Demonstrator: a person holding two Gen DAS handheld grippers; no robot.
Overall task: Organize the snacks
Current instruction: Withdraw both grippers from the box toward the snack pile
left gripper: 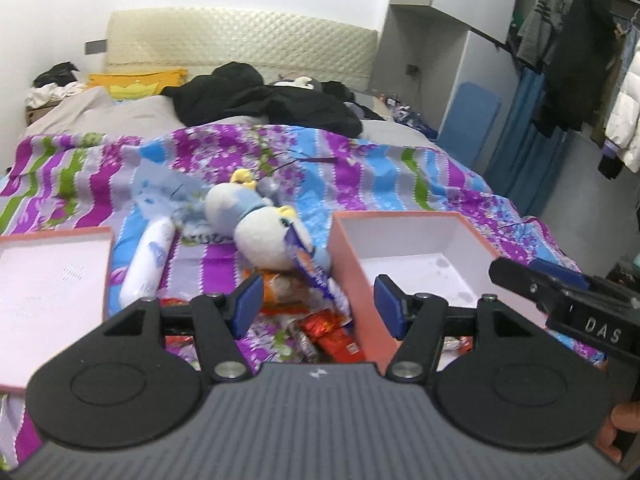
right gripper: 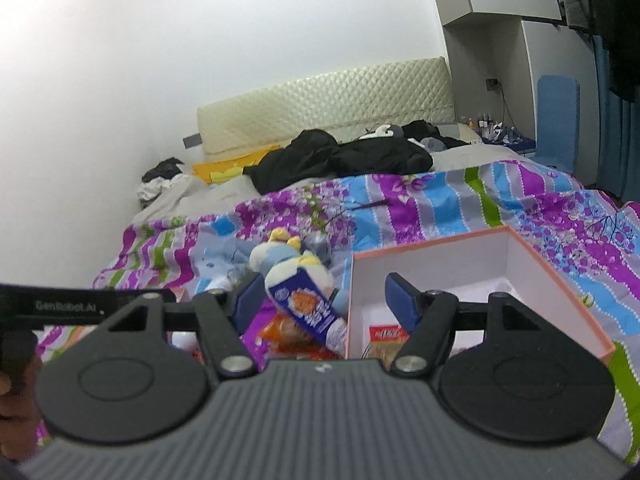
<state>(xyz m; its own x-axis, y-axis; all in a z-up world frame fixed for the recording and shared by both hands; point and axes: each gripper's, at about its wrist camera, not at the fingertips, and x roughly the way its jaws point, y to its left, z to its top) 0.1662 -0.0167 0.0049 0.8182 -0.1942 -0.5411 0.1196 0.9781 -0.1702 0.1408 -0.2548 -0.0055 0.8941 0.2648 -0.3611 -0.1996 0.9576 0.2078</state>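
Snacks (left gripper: 320, 332) heaped beside pink box (left gripper: 348, 264) — both claws gape, empty.

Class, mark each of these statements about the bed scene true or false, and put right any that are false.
1. Both grippers hold nothing. True: the left gripper and the right gripper stand open, nothing between their pads.
2. The pink box has its lid on. False: it stands open on the bedspread, white inside.
3. The plush toy lies inside the box. False: it lies on the bedspread, left of the box.
4. A snack packet already lies in the box. True.
5. A white bottle lies on its side beside the plush toy. True.
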